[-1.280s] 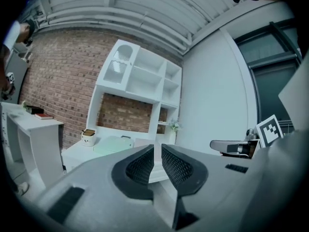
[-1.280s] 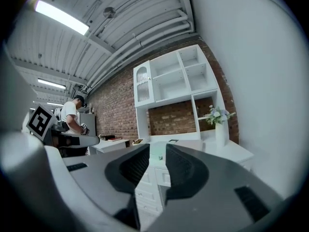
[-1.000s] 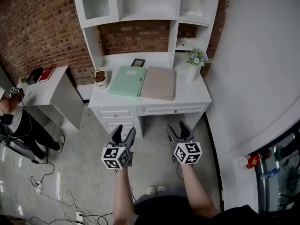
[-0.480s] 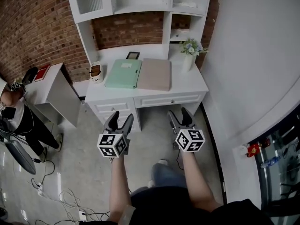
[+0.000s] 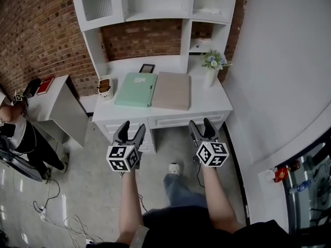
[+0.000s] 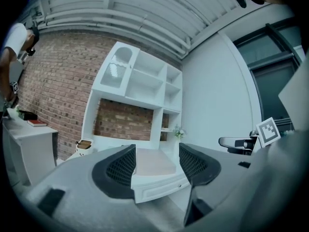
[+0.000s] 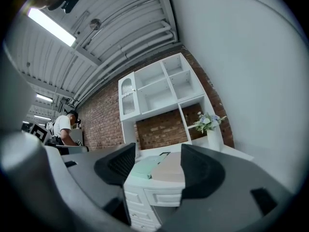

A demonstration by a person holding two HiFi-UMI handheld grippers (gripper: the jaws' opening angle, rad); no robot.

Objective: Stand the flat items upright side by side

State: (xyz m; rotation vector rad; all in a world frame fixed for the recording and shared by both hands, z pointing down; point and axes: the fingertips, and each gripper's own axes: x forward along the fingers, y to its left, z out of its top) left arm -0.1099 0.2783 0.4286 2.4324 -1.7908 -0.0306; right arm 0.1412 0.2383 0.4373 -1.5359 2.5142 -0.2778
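Note:
Two flat folders lie side by side on the white desk point(image 5: 155, 112): a mint green folder point(image 5: 136, 82) on the left and a beige folder point(image 5: 172, 90) on the right. My left gripper point(image 5: 129, 130) is held level in front of the desk drawers, apart from them. Its jaws have just been opening and nothing is between them. My right gripper point(image 5: 202, 127) is beside it, open and empty too. The left gripper view looks past the left gripper point(image 6: 157, 166) at the beige folder point(image 6: 152, 162). The right gripper view shows the green folder point(image 7: 145, 168) and the beige folder point(image 7: 170, 170).
A white vase with flowers point(image 5: 211, 68) stands at the desk's back right. A small picture frame point(image 5: 147, 68) is behind the folders and a cup point(image 5: 105, 86) at the left. A shelf hutch point(image 5: 155, 4) rises above. A side table point(image 5: 51, 94) and a person point(image 5: 10, 125) are at the left.
Both grippers have moved forward toward the desk and risen slightly. The desk now sits nearer in the head view, and one of my feet has stepped forward.

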